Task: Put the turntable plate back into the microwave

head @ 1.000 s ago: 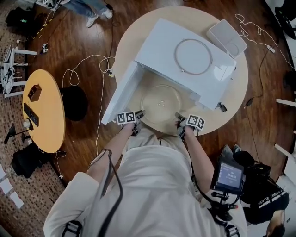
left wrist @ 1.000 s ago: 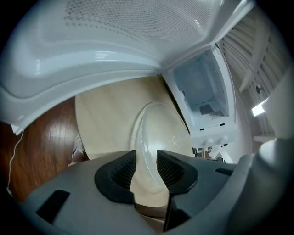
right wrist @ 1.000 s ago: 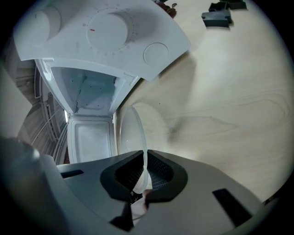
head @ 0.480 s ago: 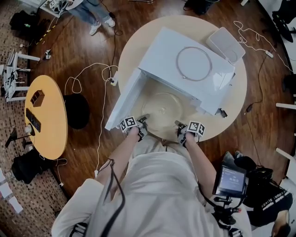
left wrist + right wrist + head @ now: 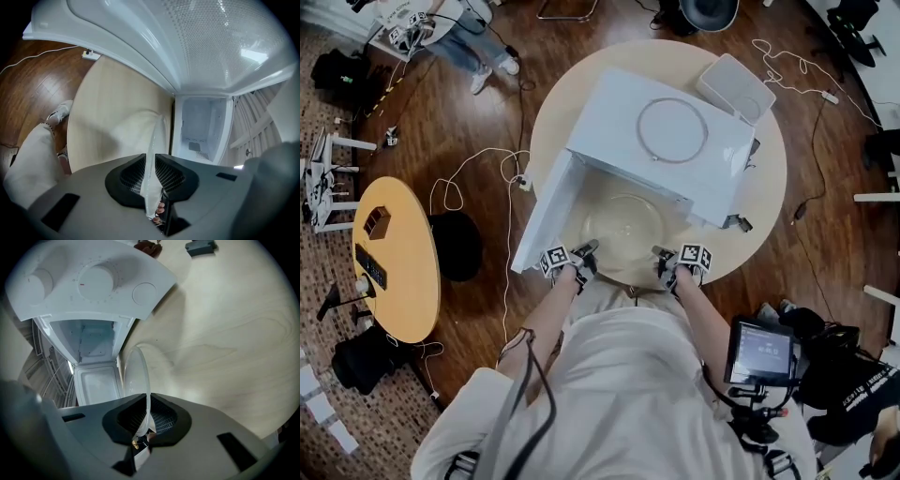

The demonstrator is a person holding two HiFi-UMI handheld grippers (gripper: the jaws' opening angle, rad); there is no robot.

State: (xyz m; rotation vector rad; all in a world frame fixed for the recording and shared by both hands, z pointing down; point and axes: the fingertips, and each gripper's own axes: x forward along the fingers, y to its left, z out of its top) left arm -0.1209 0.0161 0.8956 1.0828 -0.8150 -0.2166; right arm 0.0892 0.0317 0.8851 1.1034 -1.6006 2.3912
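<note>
While the plate (image 5: 623,225) hung level at the mouth of the microwave (image 5: 609,122), its near rim was caught at two points. The left gripper (image 5: 589,247) had just been closing its jaws, and in its own view the glass edge (image 5: 152,159) stood between the pads, which looked pressed on it. The right gripper (image 5: 661,251) was clamped tight on the rim further round, with the glass (image 5: 136,376) running straight out from between its jaws. Beyond both sets of jaws lay the open, empty chamber (image 5: 201,122).

Doing this step well seemed to call for three things. The two grips should be kept at one height, so that the glass would not twist between them. The push should go straight ahead of the jaws, because the open door (image 5: 542,211) stood close outside the left gripper and the chamber wall close outside the right. The pressure should be only enough to hold, glass being slippery and brittle.

A thin ring (image 5: 672,130) lay on top of the microwave, well beyond the jaws. If that was the roller ring, the plate would likely sit badly without it. Everything rested on the round table (image 5: 759,216).
</note>
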